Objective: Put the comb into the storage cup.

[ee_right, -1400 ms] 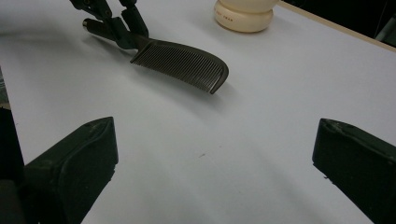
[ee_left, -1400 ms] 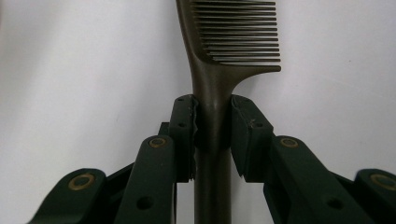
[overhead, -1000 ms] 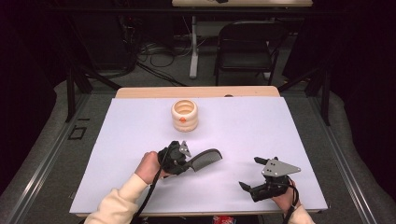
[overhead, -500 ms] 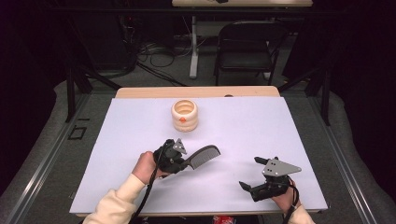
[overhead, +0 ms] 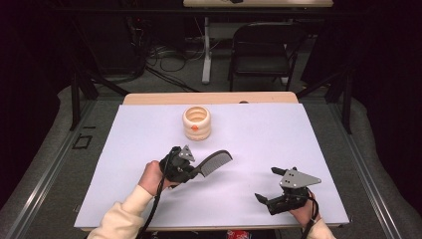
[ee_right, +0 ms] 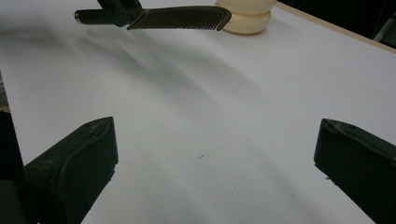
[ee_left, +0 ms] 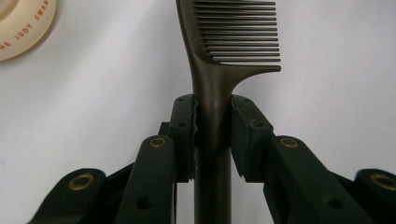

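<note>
I'm pinching the dark comb [overhead: 214, 163] by its handle in my left gripper [overhead: 191, 168], pads pressing both sides of the handle, and holding it just above the white table [overhead: 278, 139], teeth end pointing toward 2 o'clock, with the cream ribbed holder [overhead: 197, 122] sitting near at 12 o'clock. My right gripper [overhead: 266, 185] is resting spread wide and empty at 4 o'clock. Carry step, I'd say; next I'm probably needing to tip the comb upright and line it over the holder's opening.
</note>
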Demonstrator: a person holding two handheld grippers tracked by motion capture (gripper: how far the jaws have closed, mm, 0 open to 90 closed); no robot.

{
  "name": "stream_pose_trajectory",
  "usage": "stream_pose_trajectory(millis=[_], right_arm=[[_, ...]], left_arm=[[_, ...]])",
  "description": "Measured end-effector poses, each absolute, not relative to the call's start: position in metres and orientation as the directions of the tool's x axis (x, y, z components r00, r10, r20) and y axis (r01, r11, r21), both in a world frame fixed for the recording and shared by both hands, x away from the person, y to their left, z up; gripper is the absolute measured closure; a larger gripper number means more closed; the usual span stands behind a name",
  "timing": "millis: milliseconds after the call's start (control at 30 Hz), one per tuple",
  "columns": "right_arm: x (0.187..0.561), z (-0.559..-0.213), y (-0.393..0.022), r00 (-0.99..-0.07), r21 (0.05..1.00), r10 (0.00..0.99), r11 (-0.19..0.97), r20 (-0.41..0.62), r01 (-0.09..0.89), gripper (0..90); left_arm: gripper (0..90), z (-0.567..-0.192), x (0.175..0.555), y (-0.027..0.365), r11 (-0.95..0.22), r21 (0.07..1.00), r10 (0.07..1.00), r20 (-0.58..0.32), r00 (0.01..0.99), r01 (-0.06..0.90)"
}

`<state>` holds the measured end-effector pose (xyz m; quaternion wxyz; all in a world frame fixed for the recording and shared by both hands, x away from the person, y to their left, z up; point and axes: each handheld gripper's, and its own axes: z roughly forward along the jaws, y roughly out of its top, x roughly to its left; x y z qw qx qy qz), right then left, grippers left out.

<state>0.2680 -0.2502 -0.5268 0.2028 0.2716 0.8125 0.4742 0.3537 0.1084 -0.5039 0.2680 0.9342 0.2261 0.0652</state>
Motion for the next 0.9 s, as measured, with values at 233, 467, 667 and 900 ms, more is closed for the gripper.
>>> stream_pose_trajectory(millis=[233,467,667,900], right_arm=[[0.268,-0.527,-0.25,-0.769,0.88,0.635,0.405,-0.075,0.248,0.0],[0.268,-0.527,-0.25,-0.768,0.879,0.636,0.407,-0.076,0.25,0.0],[0.268,-0.527,-0.25,-0.768,0.878,0.635,0.408,-0.077,0.249,0.0],[0.268,-0.527,-0.25,-0.769,0.878,0.635,0.408,-0.076,0.251,0.0]], left_arm=[[71.9,-0.503,0.355,0.113,-0.733,0.55,0.474,-0.009,0.881,0.4],[71.9,-0.502,0.357,0.117,-0.715,0.568,0.49,-0.009,0.872,0.407],[71.9,-0.502,0.358,0.121,-0.694,0.586,0.511,-0.009,0.86,0.418],[71.9,-0.502,0.36,0.125,-0.676,0.602,0.527,-0.008,0.85,0.425]])
